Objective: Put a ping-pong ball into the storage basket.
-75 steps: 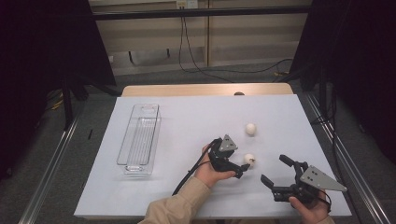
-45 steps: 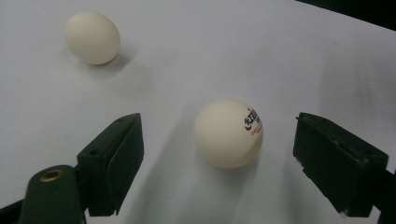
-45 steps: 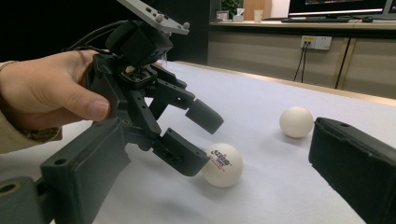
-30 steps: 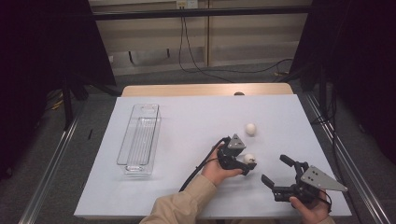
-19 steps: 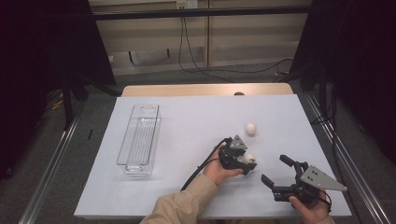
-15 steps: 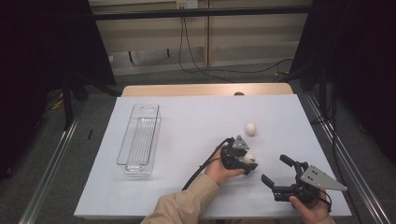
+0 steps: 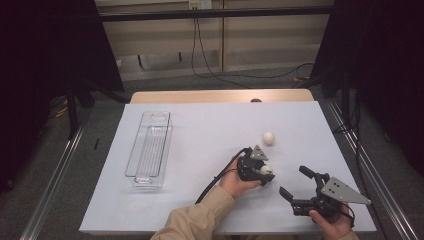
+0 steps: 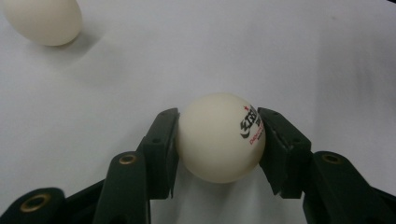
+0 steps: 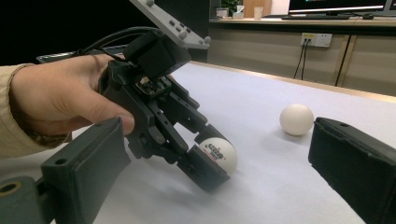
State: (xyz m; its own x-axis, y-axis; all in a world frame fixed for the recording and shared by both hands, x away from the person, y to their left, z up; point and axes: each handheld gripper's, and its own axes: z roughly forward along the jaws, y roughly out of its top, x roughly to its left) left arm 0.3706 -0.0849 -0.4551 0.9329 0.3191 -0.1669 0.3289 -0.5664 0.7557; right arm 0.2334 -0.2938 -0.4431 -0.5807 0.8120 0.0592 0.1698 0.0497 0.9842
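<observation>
With the left gripper [image 8: 218, 140] pinching the printed ping-pong ball [image 8: 219, 136] low on the white table sheet [image 7: 200, 150], we judge the grasp step made and the lift next. We see both pads touching the ball's sides, jaws narrowed to its width. A carry to the clear plastic tray [image 7: 150, 149], well apart to the left, would call for a steady upward lift first. The second ball [image 7: 269, 138] lies near. The right gripper [image 7: 299, 186] rests idle, jaws spread wide, empty.
</observation>
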